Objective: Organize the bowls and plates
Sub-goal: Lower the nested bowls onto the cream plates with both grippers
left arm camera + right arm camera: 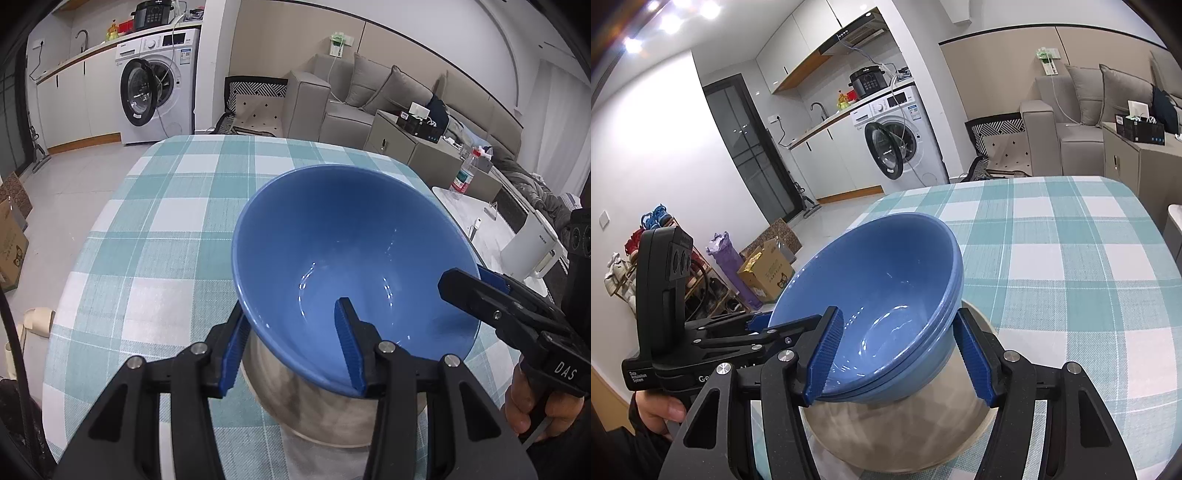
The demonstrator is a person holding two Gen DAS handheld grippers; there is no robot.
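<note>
Both claws pinch the blue bowl [332,258] above the counter [155,221].
Left claw [291,343] straddles one rim; right claw [901,354] shows stacked rims, which the left view hides.

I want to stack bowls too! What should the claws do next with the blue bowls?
Probably ease the blue bowls level and down into the steel bowl. The left claw and right claw both grip their rim, and they are tilted at its mouth.

Blue bowls [332,251], teal-and-white checked tablecloth [166,221], blue-padded black fingers [349,343], white washing machine [159,88]
</note>
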